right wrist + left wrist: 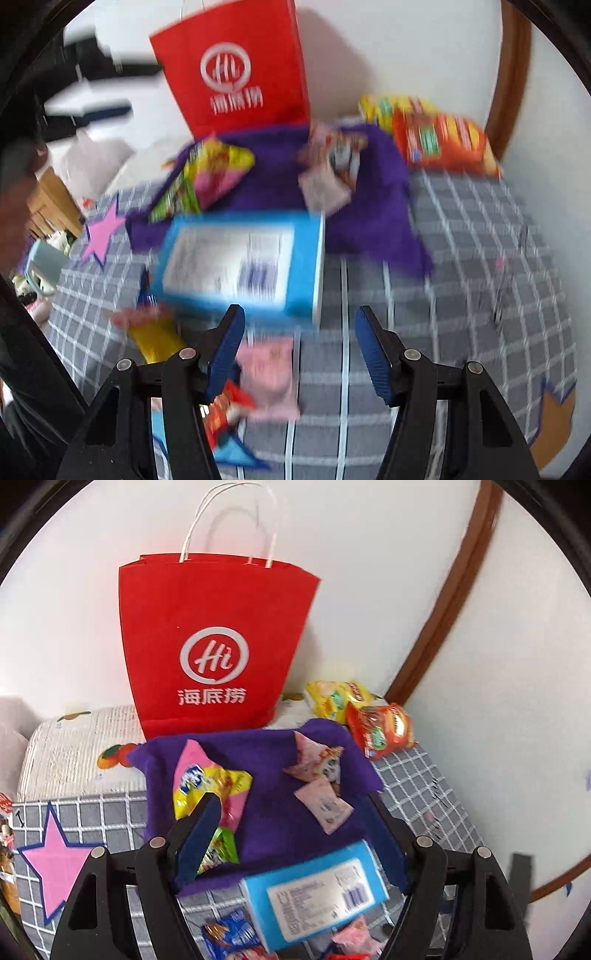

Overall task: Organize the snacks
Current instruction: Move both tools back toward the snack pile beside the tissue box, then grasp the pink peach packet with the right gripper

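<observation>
Both the left gripper [291,823] and right gripper [299,325] hover with jaws released, grasping nothing, above the blue box [314,890] lying at the purple cloth's [266,775] near edge, beside scattered snack packets.

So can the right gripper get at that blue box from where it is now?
Probably yes. The right gripper is open and empty, and the blue box lies label-up on the checked cover just beyond its fingers, nothing between them. Heavy blur makes the gap uncertain.
</observation>
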### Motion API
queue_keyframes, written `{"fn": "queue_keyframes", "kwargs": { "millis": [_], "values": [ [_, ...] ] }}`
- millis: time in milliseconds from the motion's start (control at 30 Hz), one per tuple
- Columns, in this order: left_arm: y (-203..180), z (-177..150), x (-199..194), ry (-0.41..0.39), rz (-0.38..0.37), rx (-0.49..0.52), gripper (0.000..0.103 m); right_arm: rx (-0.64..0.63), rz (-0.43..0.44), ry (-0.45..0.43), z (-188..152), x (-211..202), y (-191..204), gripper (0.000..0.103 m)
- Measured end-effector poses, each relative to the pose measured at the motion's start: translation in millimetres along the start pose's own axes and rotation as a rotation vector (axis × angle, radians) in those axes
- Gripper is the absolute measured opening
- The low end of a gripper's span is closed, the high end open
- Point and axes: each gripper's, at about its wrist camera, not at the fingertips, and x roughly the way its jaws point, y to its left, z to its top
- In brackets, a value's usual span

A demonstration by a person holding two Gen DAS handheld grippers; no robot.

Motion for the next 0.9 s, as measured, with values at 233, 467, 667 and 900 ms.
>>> {"fn": "queue_keyframes", "kwargs": {
  "millis": [233, 467, 667, 900],
  "values": [
    [6, -43, -22, 0.030, 0.046, 0.028, 0.076, 0.078, 0.057, 0.043, -38, 38, 1, 0.062],
    [32, -89, -42, 0.066, 0.121, -0.013, 0.076, 0.081, 0.099, 0.009, -49, 46, 6, 0.062],
    [31, -122, -53, 0.107, 0.136, 0.004, 0.076, -0.012, 0.075, 0.006, -48, 48, 16, 0.062],
    [35, -140, -77, 0.100, 0.158, 0.007, 0.076, -0.006, 0.090, 0.020, -41, 48, 21, 0.043]
  ]
}}
